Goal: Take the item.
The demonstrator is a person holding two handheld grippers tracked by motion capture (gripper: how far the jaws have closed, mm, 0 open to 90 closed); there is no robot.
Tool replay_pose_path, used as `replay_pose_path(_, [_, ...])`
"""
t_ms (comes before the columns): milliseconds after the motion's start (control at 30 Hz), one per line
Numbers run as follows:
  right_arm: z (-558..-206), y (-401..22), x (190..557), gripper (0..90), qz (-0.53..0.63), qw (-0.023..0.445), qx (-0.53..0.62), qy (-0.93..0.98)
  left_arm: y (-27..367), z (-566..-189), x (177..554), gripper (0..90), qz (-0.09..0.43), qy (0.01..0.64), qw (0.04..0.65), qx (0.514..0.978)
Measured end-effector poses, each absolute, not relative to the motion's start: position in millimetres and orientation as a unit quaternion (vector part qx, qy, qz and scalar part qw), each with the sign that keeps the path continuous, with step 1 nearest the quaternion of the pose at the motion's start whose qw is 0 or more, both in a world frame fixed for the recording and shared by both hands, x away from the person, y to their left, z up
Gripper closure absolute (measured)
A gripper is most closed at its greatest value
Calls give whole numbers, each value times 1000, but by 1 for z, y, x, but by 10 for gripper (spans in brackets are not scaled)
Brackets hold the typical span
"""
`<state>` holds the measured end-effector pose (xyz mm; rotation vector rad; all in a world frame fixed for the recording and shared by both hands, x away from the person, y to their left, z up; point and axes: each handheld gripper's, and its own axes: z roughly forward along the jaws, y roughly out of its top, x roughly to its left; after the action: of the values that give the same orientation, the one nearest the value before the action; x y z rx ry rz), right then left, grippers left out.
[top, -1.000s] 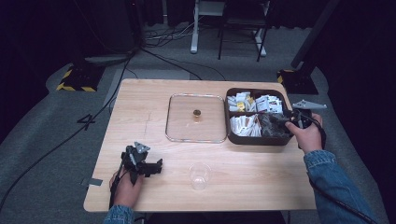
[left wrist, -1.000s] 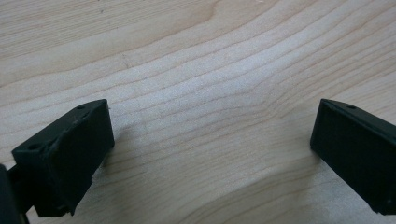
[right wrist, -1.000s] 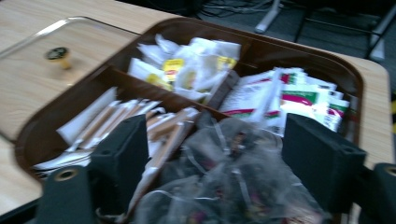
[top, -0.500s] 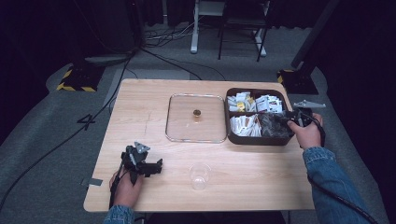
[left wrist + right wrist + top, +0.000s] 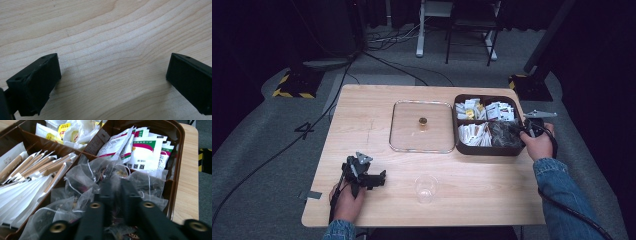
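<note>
Tea bag (image 5: 113,178): translucent mesh sachet, dark contents, white string; crumpled, atop similar sachets in near-right compartment of brown divided box (image 5: 460,148); pinched between jaws.

The high view is dim around its edges, with light falling from above on the pale counter (image 5: 377,135) alone; the floor fades to black. The left gripper view is bright, soft shadows pooling under the jaws. In the right gripper view the near jaws blur and packets glare white
</note>
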<state>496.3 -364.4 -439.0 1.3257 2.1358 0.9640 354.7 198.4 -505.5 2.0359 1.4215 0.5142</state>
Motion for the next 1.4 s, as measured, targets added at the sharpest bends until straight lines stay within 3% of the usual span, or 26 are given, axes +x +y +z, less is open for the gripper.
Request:
replay_pose_path(133, [-438, -365, 493, 900, 348, 219, 475, 778, 198, -506, 355, 0, 193, 535, 299, 766])
replay_pose_path(833, [-418, -371, 479, 900, 418, 222, 468, 747, 198, -506, 355, 0, 194, 535, 298, 766])
replay_pose_path(1400, [-394, -346, 451, 900, 502, 201, 415, 732, 198, -505, 355, 0, 194, 535, 298, 766])
